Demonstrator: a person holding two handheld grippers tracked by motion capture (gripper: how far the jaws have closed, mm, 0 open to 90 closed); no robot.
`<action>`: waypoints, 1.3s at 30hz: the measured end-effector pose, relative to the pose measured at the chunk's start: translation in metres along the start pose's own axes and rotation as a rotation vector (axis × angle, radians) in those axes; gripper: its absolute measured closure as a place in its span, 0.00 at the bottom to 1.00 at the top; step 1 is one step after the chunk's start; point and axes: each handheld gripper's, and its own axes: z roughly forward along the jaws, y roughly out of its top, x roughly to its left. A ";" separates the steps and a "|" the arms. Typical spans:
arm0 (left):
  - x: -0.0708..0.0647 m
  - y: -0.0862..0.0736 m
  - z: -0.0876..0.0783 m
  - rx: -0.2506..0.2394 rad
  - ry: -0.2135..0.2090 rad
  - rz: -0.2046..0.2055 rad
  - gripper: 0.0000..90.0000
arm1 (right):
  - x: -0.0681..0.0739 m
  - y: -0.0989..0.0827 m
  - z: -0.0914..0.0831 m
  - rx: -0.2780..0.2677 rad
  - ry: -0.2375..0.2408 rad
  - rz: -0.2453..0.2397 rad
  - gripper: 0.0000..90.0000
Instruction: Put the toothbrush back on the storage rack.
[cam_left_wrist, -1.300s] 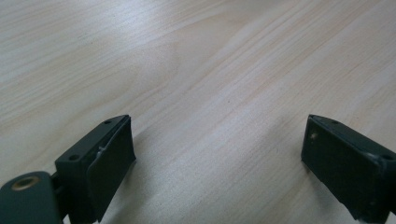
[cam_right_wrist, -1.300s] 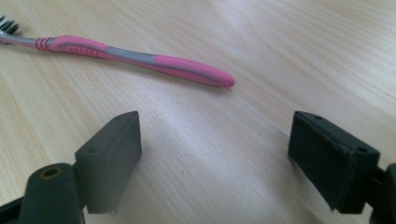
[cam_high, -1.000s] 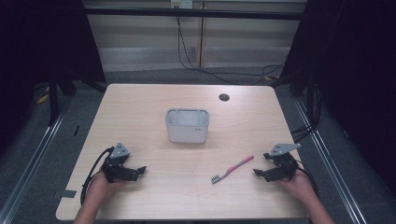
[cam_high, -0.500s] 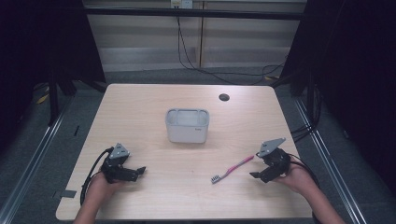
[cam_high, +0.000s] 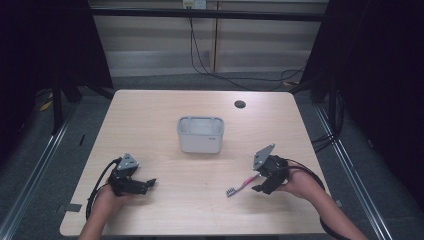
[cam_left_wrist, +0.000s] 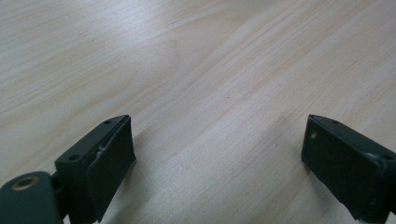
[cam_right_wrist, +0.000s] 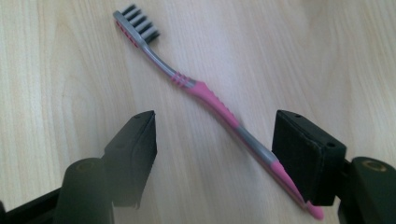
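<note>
Two grippers work above a pale wooden desk (cam_high: 165, 115). Right gripper (cam_right_wrist: 215, 140), jaws spread and just now narrowing, straddles the pink toothbrush (cam_right_wrist: 205, 93), whose handle runs slantwise between the jaws, near the right-hand one but apparently unpinched, a stance suited to gripping the handle rather than the bristles. Toothbrush (cam_high: 243, 183) lies flat on the desk, bristle end away from the gripper, well short of the grey tub (cam_high: 200, 135). Left gripper (cam_high: 131, 184), jaws spread over bare wood, rests near the desk's front edge, empty.
</note>
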 end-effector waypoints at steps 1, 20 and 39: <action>0.000 0.000 0.000 0.000 0.000 0.000 0.10 | 0.001 0.004 0.002 0.005 0.008 -0.011 0.35; 0.000 0.000 0.000 0.000 -0.004 -0.004 0.10 | -0.004 0.025 0.030 0.129 0.081 -0.063 0.52; 0.001 0.000 0.000 -0.001 -0.005 -0.007 0.10 | -0.005 0.035 0.032 0.176 0.142 -0.011 0.91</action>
